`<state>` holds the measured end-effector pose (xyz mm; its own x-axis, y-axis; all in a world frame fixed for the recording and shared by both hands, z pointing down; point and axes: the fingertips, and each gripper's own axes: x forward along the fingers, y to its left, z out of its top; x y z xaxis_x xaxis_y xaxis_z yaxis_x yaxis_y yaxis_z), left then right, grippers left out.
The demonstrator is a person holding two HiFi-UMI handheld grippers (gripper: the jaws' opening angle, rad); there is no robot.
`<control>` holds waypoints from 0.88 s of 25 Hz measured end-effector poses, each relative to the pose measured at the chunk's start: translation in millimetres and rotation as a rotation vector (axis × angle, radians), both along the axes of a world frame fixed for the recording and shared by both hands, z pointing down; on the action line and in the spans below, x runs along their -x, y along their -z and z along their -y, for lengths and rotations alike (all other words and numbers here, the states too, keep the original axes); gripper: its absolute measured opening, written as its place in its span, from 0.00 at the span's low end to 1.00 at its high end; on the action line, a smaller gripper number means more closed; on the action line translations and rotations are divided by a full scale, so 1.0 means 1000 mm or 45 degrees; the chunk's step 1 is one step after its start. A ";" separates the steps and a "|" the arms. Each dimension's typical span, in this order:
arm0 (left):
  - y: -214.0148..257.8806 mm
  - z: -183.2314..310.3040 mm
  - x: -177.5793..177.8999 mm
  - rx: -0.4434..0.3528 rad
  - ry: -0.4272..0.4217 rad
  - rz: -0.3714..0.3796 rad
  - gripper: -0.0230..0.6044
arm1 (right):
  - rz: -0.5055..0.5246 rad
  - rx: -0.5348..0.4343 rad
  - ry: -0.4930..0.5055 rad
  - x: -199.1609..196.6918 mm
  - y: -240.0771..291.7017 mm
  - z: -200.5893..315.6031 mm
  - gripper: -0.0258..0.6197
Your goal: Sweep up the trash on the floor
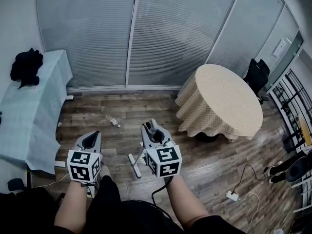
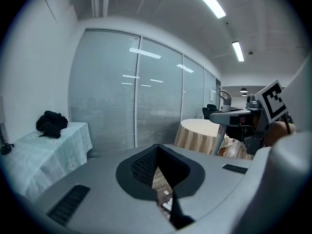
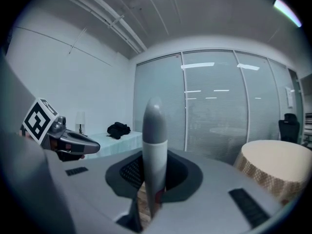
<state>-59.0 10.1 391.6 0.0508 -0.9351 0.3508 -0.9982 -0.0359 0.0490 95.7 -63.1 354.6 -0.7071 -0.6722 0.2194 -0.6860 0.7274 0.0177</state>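
A crumpled clear plastic bottle (image 1: 113, 121) lies on the wooden floor ahead of me. My right gripper (image 1: 152, 129) is shut on a grey broom handle (image 3: 154, 140), whose rounded top sticks up above the jaws. The white broom head (image 1: 134, 165) rests on the floor between my two grippers, short of the bottle. My left gripper (image 1: 91, 139) is held low at the left. Its jaws stand close together on a thin dark handle (image 2: 176, 214). What hangs under that handle is hidden by the gripper.
A round table with a beige cloth (image 1: 222, 101) stands to the right and a black chair (image 1: 257, 74) behind it. A long table with a pale cloth (image 1: 29, 111) and a black garment (image 1: 27, 66) is at the left. A power strip and cable (image 1: 231, 195) lie at the right.
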 end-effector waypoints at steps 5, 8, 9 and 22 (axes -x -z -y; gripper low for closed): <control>-0.020 0.046 0.041 0.005 -0.012 -0.036 0.03 | -0.032 0.013 0.000 0.044 -0.017 0.043 0.14; -0.027 0.086 0.071 0.004 -0.040 -0.051 0.03 | -0.049 0.022 -0.017 0.072 -0.020 0.077 0.14; -0.029 0.099 0.083 0.008 -0.046 -0.058 0.03 | -0.059 0.029 -0.020 0.082 -0.021 0.087 0.14; -0.048 0.204 0.229 0.060 -0.038 -0.128 0.03 | -0.154 0.066 0.018 0.235 -0.032 0.197 0.14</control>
